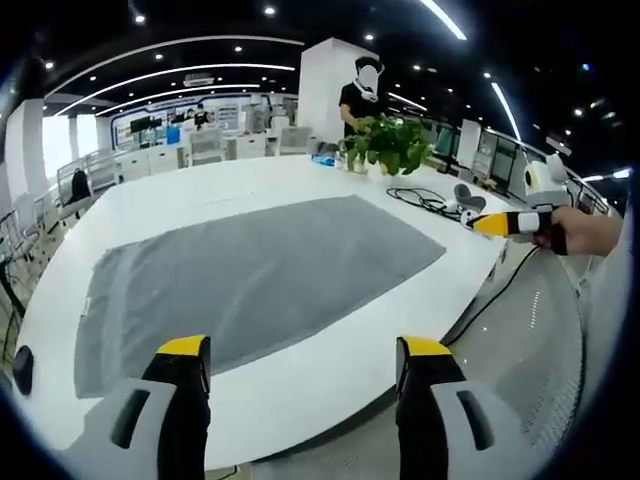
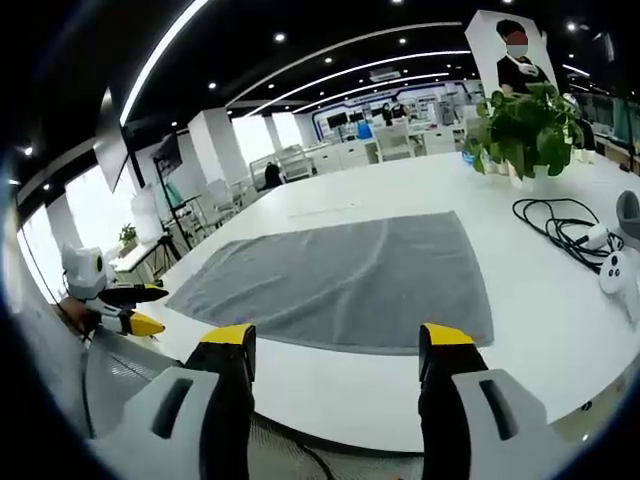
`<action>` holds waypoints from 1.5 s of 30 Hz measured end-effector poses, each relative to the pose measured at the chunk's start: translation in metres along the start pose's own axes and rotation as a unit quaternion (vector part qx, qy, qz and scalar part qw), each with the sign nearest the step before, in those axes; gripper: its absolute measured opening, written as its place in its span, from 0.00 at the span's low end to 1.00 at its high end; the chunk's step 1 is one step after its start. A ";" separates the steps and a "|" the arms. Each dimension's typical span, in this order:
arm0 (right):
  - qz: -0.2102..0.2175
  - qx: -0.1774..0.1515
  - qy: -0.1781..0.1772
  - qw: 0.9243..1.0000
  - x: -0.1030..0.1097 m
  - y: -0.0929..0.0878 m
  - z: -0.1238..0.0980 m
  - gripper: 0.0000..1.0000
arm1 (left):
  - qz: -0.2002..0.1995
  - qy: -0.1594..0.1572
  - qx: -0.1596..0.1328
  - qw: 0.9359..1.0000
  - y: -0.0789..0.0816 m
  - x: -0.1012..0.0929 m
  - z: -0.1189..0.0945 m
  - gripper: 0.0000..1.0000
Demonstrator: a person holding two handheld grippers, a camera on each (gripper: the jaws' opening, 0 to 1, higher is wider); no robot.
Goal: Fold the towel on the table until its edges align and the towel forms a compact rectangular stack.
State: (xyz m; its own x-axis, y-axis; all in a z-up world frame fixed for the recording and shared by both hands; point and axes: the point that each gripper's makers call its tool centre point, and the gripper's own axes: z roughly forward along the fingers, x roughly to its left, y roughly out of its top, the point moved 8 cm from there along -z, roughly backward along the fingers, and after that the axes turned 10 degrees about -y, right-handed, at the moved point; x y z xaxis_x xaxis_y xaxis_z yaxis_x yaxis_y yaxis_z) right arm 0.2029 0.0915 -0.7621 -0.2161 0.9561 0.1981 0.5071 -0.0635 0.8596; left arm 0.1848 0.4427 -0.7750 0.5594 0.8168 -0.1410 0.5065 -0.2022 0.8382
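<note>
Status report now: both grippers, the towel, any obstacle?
Left gripper open, right gripper open, both short of the table edge. Grey towel flat, unfolded. Black cable and potted plant beyond it, not touching.

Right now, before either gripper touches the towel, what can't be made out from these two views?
- Towel: flat and unfolded; its nearest edge in the right gripper view is partly covered by the right gripper.
- Table: its near edge lies behind the left gripper in the left gripper view.
- Cables and controller: too small to identify precisely; the table's right end is cut off.
- Potted plant: its pot is hidden by leaves.
</note>
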 end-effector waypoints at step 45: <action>-0.022 0.014 0.004 1.000 0.002 -0.003 0.002 0.64 | -0.007 -0.047 0.023 0.999 -0.001 -0.008 0.004 0.79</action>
State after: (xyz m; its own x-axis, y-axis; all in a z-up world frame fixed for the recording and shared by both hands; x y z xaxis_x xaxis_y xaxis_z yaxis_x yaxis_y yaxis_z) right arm 0.2029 0.0942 -0.7650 -0.2449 0.9554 0.1650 0.5195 -0.0144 0.8544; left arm 0.1830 0.4342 -0.7767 0.6102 0.7658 -0.2031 0.5427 -0.2174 0.8113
